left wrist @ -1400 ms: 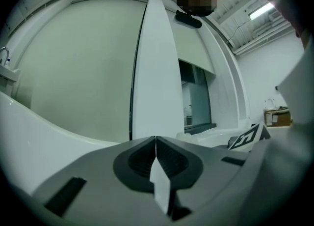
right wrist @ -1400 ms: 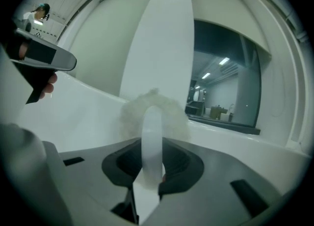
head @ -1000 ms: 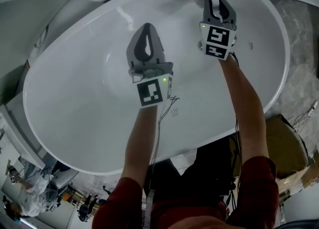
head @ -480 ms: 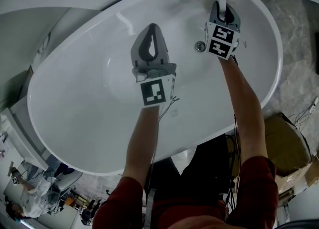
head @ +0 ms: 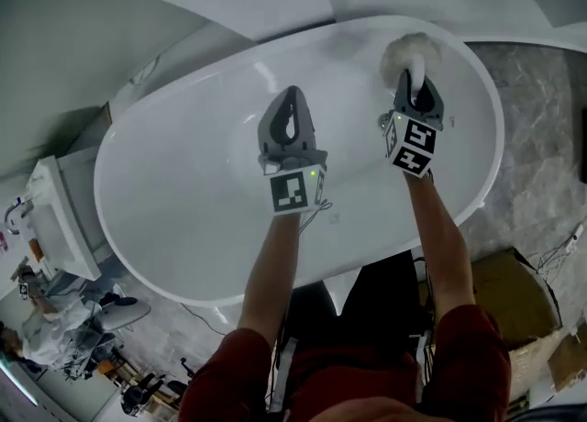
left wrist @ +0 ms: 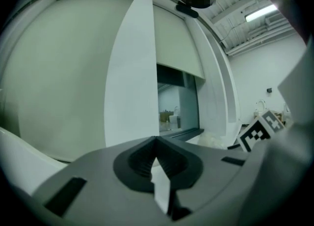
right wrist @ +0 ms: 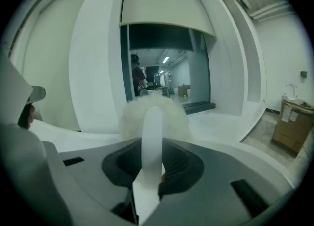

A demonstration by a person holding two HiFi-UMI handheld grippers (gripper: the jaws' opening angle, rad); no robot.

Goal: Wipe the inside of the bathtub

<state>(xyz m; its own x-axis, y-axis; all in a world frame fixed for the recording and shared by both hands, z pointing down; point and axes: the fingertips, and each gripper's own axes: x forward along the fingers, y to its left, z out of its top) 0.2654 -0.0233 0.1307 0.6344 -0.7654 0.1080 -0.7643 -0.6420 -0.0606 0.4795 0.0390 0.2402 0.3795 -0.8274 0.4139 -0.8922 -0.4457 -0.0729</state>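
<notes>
A brush (head: 404, 51) is pinched by its handle in the right hand-held gripper (head: 415, 88), near the tub's (head: 183, 182) far rim. The left hand-held gripper (head: 292, 101) is pressed together, empty.

The fluffy white brush (head: 406, 51) sits at the oval white bathtub's (head: 183, 200) far rim.
</notes>
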